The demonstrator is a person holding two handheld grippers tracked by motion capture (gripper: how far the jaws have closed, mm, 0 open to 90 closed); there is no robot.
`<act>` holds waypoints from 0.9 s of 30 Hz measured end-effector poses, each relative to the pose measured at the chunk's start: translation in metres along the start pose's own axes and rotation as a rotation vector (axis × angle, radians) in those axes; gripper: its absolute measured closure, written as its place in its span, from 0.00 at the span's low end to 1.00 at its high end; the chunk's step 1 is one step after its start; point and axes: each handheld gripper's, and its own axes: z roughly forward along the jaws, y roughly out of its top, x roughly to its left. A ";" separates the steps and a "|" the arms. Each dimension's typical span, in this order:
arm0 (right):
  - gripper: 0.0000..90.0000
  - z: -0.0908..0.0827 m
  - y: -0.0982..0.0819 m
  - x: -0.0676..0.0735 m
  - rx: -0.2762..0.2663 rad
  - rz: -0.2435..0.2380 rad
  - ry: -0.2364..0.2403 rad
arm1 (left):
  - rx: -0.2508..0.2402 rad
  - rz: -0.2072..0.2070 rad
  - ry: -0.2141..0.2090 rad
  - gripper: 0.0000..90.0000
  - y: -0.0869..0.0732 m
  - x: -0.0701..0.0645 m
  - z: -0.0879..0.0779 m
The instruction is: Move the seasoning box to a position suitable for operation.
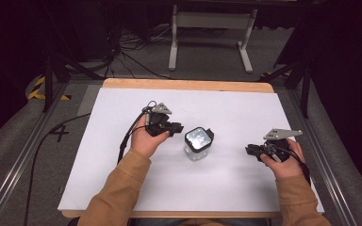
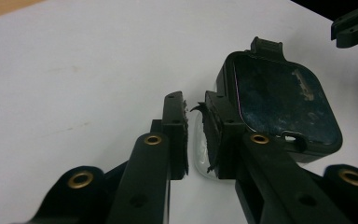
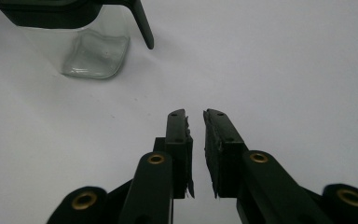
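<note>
A small clear jar (image 1: pixel 199 141) with a square black clip lid stands upright near the middle of the white table. My left gripper (image 1: pixel 177 127) is just left of it, jaws pointing at the jar's side. In the left gripper view its jaws (image 2: pixel 193 105) stand almost together with nothing held, and the jar's lid (image 2: pixel 284 107) lies close on their right. My right gripper (image 1: pixel 250 149) rests well to the right of the jar. Its jaws (image 3: pixel 195 116) are also drawn together and hold nothing, with the jar (image 3: pixel 93 51) farther off at upper left.
The white sheet (image 1: pixel 226 103) covers the tabletop, with a wooden strip (image 1: pixel 184 84) along the far edge. Cables (image 1: pixel 127 136) trail from the left gripper across the sheet. A metal stand (image 1: pixel 212 21) is on the floor beyond. The right gripper's tip (image 2: pixel 354 23) pokes in.
</note>
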 end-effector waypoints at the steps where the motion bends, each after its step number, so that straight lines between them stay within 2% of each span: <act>1: 0.89 0.000 0.000 0.000 -0.001 -0.004 -0.001 | 0.004 0.001 0.001 0.90 -0.001 -0.001 0.004; 2: 0.89 0.000 0.000 0.001 0.000 0.000 0.002 | 0.004 0.001 0.001 0.91 -0.001 -0.001 0.004; 3: 0.89 0.000 0.000 0.001 0.001 -0.008 0.000 | 0.016 0.007 -0.002 0.92 -0.003 -0.001 0.011; 10: 0.89 -0.001 -0.001 0.001 -0.005 -0.007 0.002 | 0.038 -0.007 -0.015 0.93 -0.012 0.002 0.028; 11: 0.89 -0.001 -0.001 0.001 -0.007 -0.008 0.001 | 0.038 -0.020 -0.018 0.93 -0.013 0.003 0.029; 19: 0.89 -0.001 -0.001 0.001 -0.014 -0.007 0.006 | 0.086 -0.018 -0.028 0.96 -0.016 0.004 0.031; 23: 0.89 -0.001 0.000 0.001 -0.015 -0.007 0.008 | 0.102 -0.029 -0.048 0.98 -0.017 0.004 0.032; 27: 0.89 -0.001 0.000 0.000 -0.017 -0.010 0.010 | 0.130 -0.009 -0.061 0.99 -0.018 0.002 0.031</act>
